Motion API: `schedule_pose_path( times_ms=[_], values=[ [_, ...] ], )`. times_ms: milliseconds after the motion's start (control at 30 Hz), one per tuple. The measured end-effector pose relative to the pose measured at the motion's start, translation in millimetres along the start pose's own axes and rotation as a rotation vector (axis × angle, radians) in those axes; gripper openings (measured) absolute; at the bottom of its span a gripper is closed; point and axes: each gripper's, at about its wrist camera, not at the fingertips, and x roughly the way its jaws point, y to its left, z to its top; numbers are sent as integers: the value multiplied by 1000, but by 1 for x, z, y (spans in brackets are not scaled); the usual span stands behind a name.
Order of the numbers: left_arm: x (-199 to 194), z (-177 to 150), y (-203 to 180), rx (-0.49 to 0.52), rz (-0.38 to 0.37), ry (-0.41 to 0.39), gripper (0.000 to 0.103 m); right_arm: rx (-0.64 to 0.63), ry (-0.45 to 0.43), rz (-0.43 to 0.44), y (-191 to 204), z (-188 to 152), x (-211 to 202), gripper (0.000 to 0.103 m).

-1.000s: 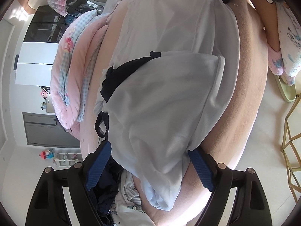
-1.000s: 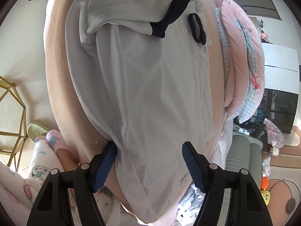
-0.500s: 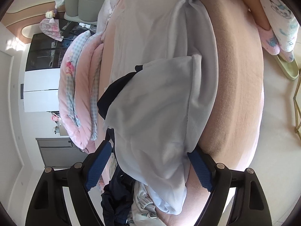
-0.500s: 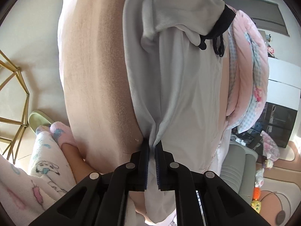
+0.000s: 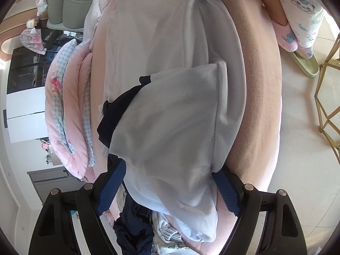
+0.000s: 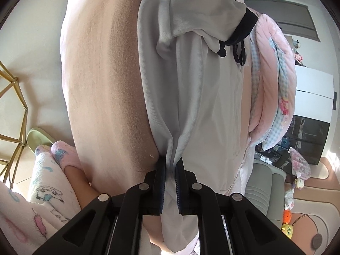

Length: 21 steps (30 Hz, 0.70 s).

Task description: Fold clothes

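1. Two grippers work one pale grey-white long-sleeved garment with a dark navy collar [image 5: 170, 114], spread along a rounded pink plush bed [image 5: 261, 97].
2. Far left in the left wrist view, a folded pink quilt with blue-check lining [image 5: 70, 110] lies along the bed's far side, just beside the garment.
3. The left gripper [image 5: 169, 188] has its blue ribbed pads set wide on either side of the folded-over sleeve; the cloth lies between them, and I cannot tell whether either pad presses on it.
4. Under that gripper's left pad sits a crumpled dark navy cloth [image 5: 133, 231], next to a white printed piece (partly hidden).
5. Right of the bed, a person's foot in a fluffy pink sock [image 5: 285, 36] stands on the pale floor near a gold wire-frame stand [image 5: 327, 97].
6. In the right wrist view, the right gripper [image 6: 170, 180] is clamped tight on a gathered ridge of the garment's hem at the bed's near edge.
7. From there the cloth runs away up the bed to the collar [image 6: 244, 29].
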Motion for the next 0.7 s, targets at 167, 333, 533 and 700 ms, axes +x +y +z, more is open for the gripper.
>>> schedule_pose_path(
  times_ms=[167, 333, 533, 700],
  values=[
    [-2, 2, -4, 43, -97, 12, 49, 44, -18, 57, -11, -3, -1, 11],
    [-2, 1, -4, 27, -156, 11, 41, 132, -26, 12, -32, -8, -4, 58],
    [16, -3, 43, -214, -410, 71, 41, 84, -103, -13, -28, -8, -19, 65],
    [21, -14, 88, -519, -519, 20, 33, 83, -165, -9, -24, 3, -33, 65]
  ],
)
